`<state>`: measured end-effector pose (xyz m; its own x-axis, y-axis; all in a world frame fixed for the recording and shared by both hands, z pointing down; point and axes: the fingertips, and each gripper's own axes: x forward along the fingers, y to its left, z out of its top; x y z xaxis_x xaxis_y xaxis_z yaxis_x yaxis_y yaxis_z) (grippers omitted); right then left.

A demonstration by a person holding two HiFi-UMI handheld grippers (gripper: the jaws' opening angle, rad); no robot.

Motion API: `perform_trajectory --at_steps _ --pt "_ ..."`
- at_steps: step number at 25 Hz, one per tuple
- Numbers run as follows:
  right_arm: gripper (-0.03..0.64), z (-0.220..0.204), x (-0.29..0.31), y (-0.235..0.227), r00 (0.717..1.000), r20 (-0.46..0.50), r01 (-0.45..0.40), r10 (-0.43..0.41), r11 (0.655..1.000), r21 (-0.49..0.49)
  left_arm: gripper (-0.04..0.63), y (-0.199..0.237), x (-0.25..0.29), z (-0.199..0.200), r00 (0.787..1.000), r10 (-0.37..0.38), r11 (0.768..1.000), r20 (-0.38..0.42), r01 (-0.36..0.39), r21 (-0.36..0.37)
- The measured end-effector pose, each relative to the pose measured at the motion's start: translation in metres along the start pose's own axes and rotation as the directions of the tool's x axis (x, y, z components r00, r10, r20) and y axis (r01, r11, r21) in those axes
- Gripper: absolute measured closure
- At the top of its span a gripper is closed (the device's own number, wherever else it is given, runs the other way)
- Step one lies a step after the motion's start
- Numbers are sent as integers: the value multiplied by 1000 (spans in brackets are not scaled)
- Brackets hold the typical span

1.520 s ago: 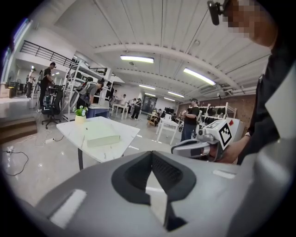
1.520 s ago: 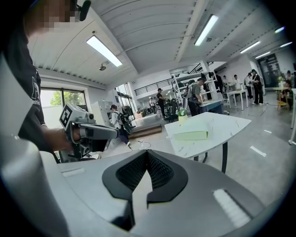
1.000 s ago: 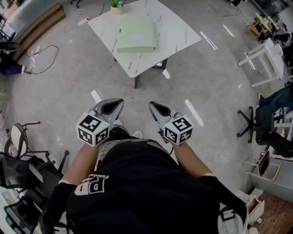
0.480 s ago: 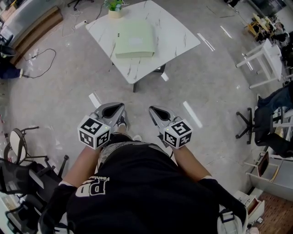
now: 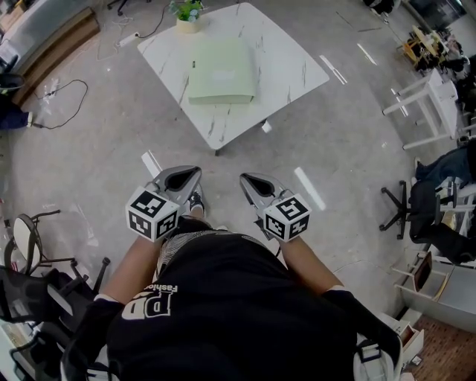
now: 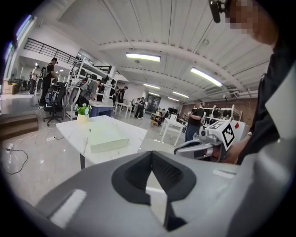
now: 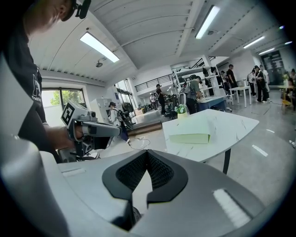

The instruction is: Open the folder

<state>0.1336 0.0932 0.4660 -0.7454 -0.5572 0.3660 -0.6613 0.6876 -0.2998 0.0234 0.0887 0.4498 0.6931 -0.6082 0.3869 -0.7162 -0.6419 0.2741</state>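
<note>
A pale green folder point(image 5: 221, 71) lies closed and flat on a white marble-look table point(image 5: 286, 67), far ahead of both grippers. It shows in the left gripper view point(image 6: 107, 138) and in the right gripper view point(image 7: 194, 131). My left gripper point(image 5: 196, 170) and right gripper point(image 5: 242, 177) are held side by side in front of the person's body, over the floor, well short of the table. Both point toward the table. The left gripper point(image 6: 151, 153) is shut with nothing in it, and so is the right gripper point(image 7: 147, 152).
A small potted plant point(image 5: 187, 13) stands at the table's far corner. Chairs point(image 5: 33, 245) crowd the left, an office chair point(image 5: 416, 208) and a white table point(image 5: 431, 97) stand at the right. A cable point(image 5: 63, 97) lies on the floor. People stand in the background.
The table and folder sit slightly lower and nearer in the head view as the person steps forward. Both grippers keep their pose and stay shut.
</note>
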Motion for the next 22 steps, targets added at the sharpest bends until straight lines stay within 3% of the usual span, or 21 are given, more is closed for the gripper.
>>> perform_trajectory --at_steps 22 --pt "618 99 109 -62 996 33 83 -82 996 -37 546 128 52 90 998 -56 996 20 54 67"
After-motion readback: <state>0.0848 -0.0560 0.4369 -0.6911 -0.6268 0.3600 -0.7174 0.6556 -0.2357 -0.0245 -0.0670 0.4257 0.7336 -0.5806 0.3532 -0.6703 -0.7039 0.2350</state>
